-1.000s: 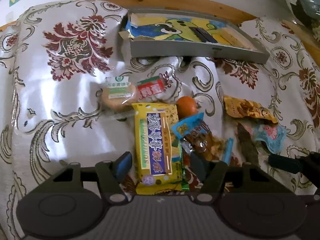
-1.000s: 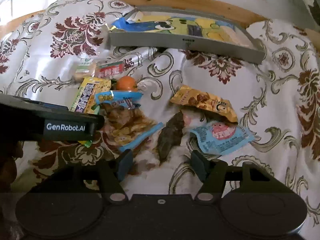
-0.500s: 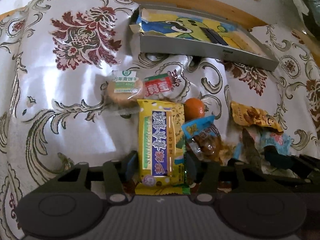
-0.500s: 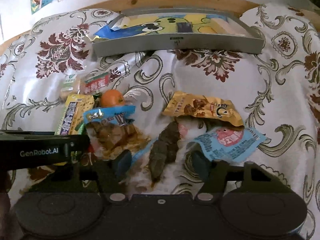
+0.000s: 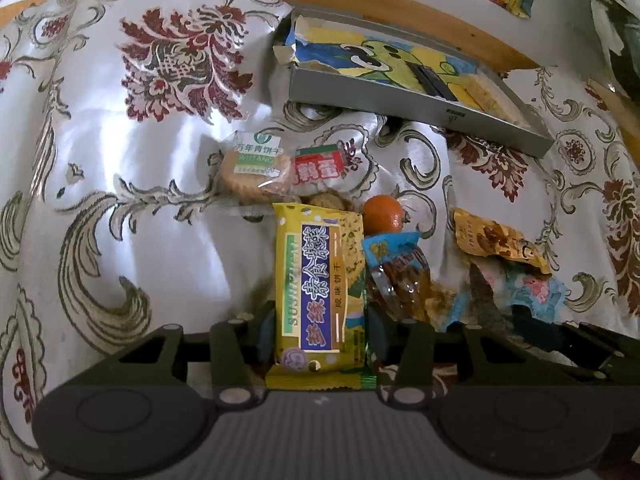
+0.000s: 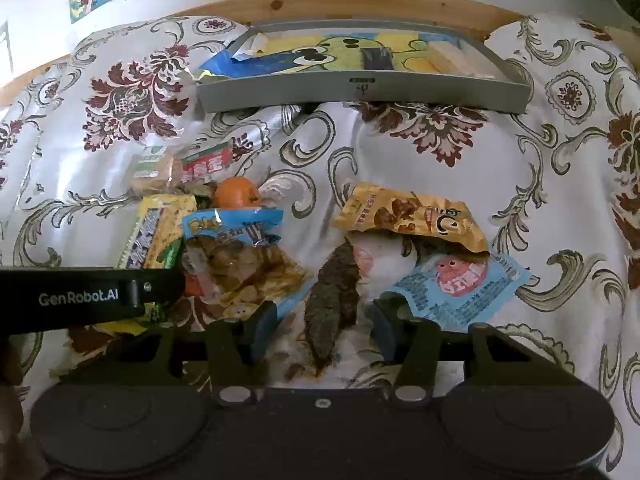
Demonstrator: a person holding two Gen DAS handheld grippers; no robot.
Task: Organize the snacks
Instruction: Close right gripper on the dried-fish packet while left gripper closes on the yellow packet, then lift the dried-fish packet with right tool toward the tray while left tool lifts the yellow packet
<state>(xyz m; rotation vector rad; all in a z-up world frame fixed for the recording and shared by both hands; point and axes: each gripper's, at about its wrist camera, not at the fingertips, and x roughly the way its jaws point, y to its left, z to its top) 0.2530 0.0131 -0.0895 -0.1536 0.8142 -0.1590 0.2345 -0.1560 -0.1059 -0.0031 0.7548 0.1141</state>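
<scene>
Yellow biscuit pack (image 5: 320,292) clamped in left jaws, right jaws apart, one orange (image 6: 236,193), one grey tray (image 6: 360,94).

Each matte black plastic gripper, the left gripper (image 5: 320,330) and the right gripper (image 6: 320,326), has blue-padded fingers, silver pivot screws and round recessed discs; the left's side reads "GenRobot.AI" in white.
</scene>
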